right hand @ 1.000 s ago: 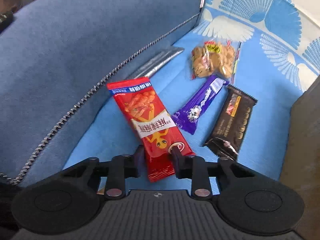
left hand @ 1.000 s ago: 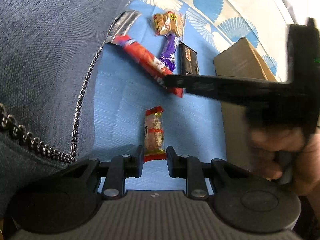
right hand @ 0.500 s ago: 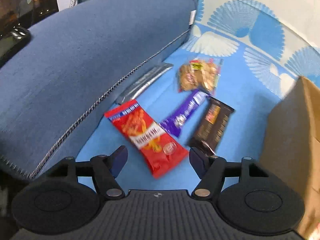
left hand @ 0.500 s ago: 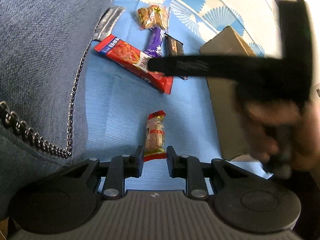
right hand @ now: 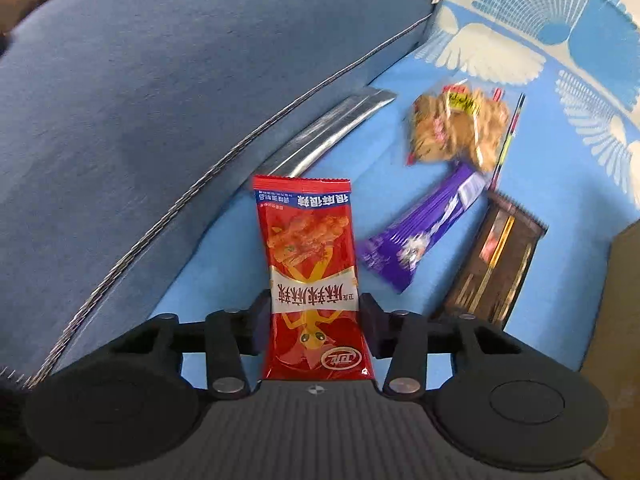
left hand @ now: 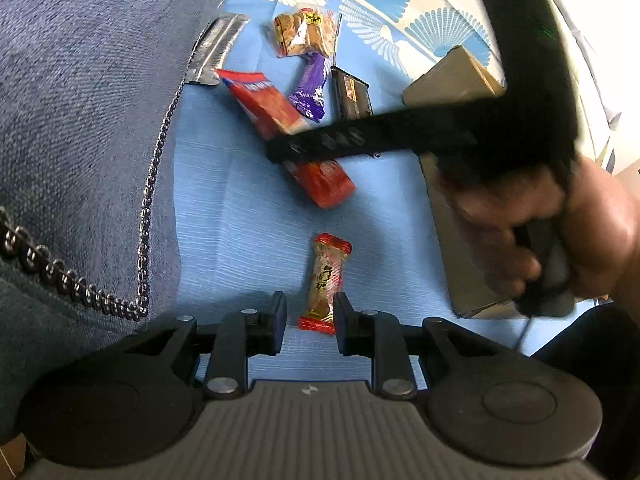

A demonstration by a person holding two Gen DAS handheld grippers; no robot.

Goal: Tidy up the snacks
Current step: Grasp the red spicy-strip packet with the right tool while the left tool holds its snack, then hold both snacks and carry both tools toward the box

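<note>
My right gripper (right hand: 312,320) sits around a long red snack packet (right hand: 310,264); its fingers touch the packet's two sides, and the packet lies on the blue cloth. In the left wrist view the right gripper (left hand: 280,152) lies across that red packet (left hand: 324,180). My left gripper (left hand: 310,320) is part open and empty, with a small red-ended candy bar (left hand: 326,276) lying between its fingertips on the cloth. A purple bar (right hand: 424,232), a dark brown packet (right hand: 496,268), a clear biscuit bag (right hand: 456,128) and a silver packet (right hand: 340,128) lie beyond.
A blue sofa cushion (right hand: 180,80) with zip piping rises on the left. A brown cardboard box (left hand: 456,80) stands at the right, partly hidden by the right hand. The cloth (left hand: 248,224) has a white fan pattern at the back.
My right gripper opened and pulled back, then came down again and closed in on the red packet. The left gripper opened a little around the candy bar.
</note>
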